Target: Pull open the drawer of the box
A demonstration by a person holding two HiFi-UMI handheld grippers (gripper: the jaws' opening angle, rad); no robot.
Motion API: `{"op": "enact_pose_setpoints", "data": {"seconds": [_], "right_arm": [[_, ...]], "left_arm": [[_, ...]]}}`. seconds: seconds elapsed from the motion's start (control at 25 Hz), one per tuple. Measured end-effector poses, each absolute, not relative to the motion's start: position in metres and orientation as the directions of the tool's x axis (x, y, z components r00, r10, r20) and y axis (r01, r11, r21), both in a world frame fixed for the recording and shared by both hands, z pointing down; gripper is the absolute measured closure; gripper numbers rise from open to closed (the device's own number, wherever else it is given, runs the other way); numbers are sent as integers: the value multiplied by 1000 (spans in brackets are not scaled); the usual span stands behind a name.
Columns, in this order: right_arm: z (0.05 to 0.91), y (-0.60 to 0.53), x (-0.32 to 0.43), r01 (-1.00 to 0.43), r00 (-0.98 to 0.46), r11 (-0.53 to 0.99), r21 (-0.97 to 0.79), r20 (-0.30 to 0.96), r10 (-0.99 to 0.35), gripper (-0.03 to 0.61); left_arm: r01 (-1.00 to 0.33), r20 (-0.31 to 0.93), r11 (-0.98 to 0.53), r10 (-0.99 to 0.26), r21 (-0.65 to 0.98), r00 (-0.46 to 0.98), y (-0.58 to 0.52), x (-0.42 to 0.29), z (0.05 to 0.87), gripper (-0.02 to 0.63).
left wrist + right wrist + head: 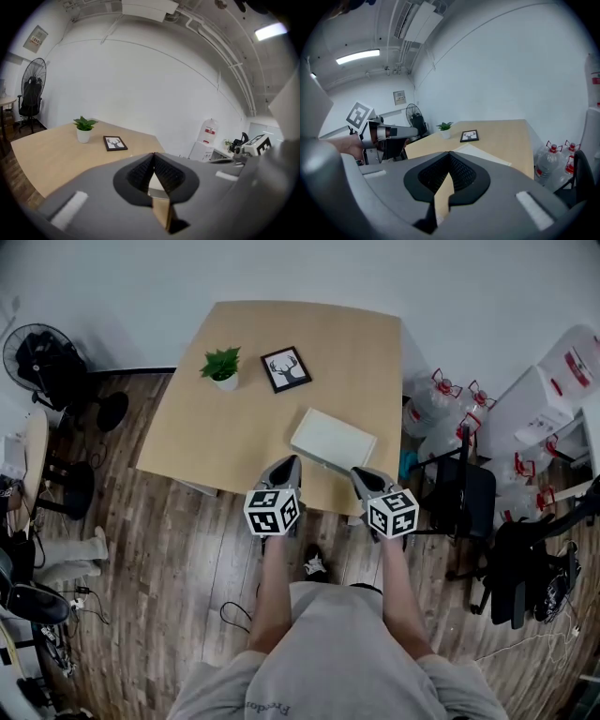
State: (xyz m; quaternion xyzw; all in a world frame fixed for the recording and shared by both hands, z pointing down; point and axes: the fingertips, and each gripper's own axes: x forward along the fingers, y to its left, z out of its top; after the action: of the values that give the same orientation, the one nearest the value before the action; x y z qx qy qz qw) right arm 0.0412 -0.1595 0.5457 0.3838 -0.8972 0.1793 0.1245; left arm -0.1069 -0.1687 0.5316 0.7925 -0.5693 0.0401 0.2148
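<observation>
A flat white box (333, 440) lies on the tan table (234, 352) near its front edge; I cannot make out its drawer front. My left gripper (292, 461) hovers just short of the box's near left corner, jaws shut on nothing. Just short of the near right corner, my right gripper (359, 473) is also shut and empty. In the left gripper view the fingertips (153, 154) meet, with a sliver of the box (154, 183) below them. The right gripper view shows its fingertips (449, 153) touching and the box (483, 154) just beyond.
A small potted plant (222, 367) and a framed deer picture (286, 368) stand at the table's back. Right of the table are water bottles (436, 409), a black chair (464, 493) and white cartons (548, 395). A fan (37, 357) stands at far left.
</observation>
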Motion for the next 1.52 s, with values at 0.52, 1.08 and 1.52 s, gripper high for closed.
{"op": "enact_pose_setpoints", "data": {"seconds": [0.52, 1.08, 1.52], "right_arm": [[599, -218, 46, -662, -733, 694, -282, 436, -522, 580], [666, -223, 51, -721, -653, 644, -255, 561, -509, 580], [686, -214, 49, -795, -541, 586, -156, 619, -570, 580]], "left_arm": [[-946, 421, -173, -863, 275, 280, -210, -103, 597, 560], [-938, 567, -217, -751, 271, 338, -199, -84, 685, 560], [-914, 570, -296, -714, 279, 405, -201, -85, 696, 560]]}}
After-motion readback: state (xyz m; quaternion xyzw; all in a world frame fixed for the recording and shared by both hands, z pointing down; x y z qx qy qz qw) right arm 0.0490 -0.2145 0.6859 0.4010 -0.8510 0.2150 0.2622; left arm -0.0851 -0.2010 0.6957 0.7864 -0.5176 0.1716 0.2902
